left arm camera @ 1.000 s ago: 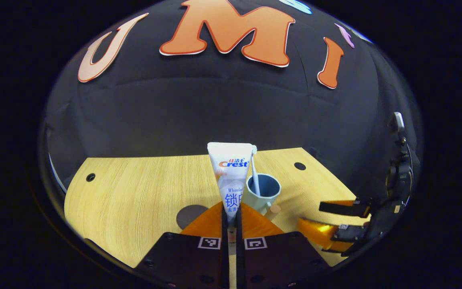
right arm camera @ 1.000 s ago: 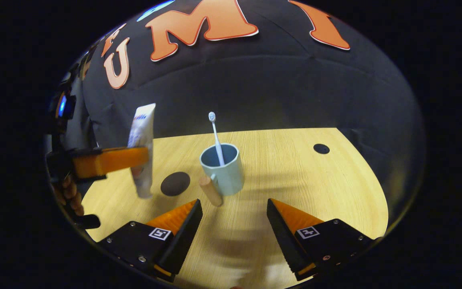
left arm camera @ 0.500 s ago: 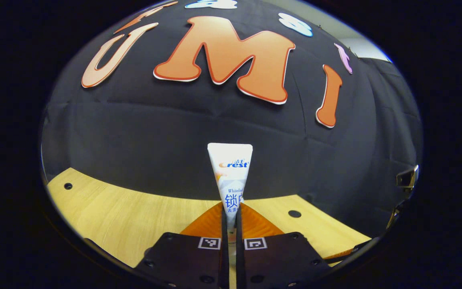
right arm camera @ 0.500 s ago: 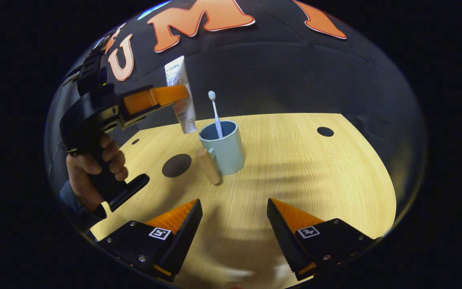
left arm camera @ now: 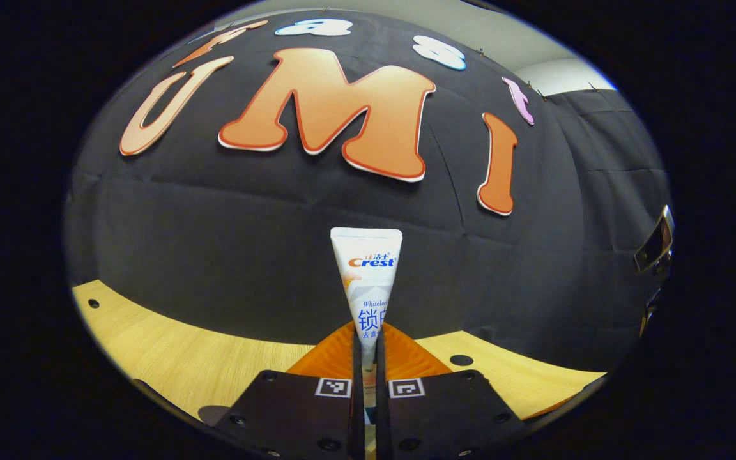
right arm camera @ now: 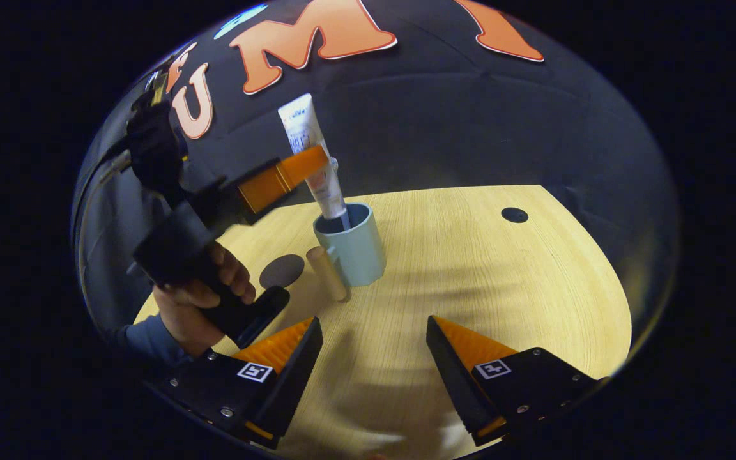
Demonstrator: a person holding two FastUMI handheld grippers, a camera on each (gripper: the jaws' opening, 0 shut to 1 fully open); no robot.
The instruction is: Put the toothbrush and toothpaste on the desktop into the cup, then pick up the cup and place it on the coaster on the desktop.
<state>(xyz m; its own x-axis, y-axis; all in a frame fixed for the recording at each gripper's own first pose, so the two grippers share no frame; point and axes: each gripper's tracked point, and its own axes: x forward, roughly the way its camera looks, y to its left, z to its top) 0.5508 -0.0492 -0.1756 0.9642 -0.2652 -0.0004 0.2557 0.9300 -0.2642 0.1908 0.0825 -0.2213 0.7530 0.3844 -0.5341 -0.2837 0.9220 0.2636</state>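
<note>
My left gripper (left arm camera: 368,348) is shut on a white toothpaste tube (left arm camera: 367,281), which stands upright between its fingers. In the right gripper view that left gripper (right arm camera: 314,161) holds the toothpaste tube (right arm camera: 312,153) over a pale blue cup (right arm camera: 355,246), with the tube's cap end dipping just inside the rim. A wooden handle (right arm camera: 327,273) sticks out of the cup toward me. The toothbrush is mostly hidden behind the tube. A dark round coaster (right arm camera: 282,271) lies on the wooden desktop (right arm camera: 483,268) left of the cup. My right gripper (right arm camera: 373,342) stands open near the front, apart from the cup.
A person's hand (right arm camera: 199,303) with a blue sleeve grips the left gripper's handle low at the left. A round black hole (right arm camera: 514,214) marks the desktop at the back right. The desktop (left arm camera: 170,358) runs up to the black cloth wall.
The left gripper has carried the toothpaste right and up from the desk side to above the cup, and its cap end now enters the rim. The right gripper has held still.
</note>
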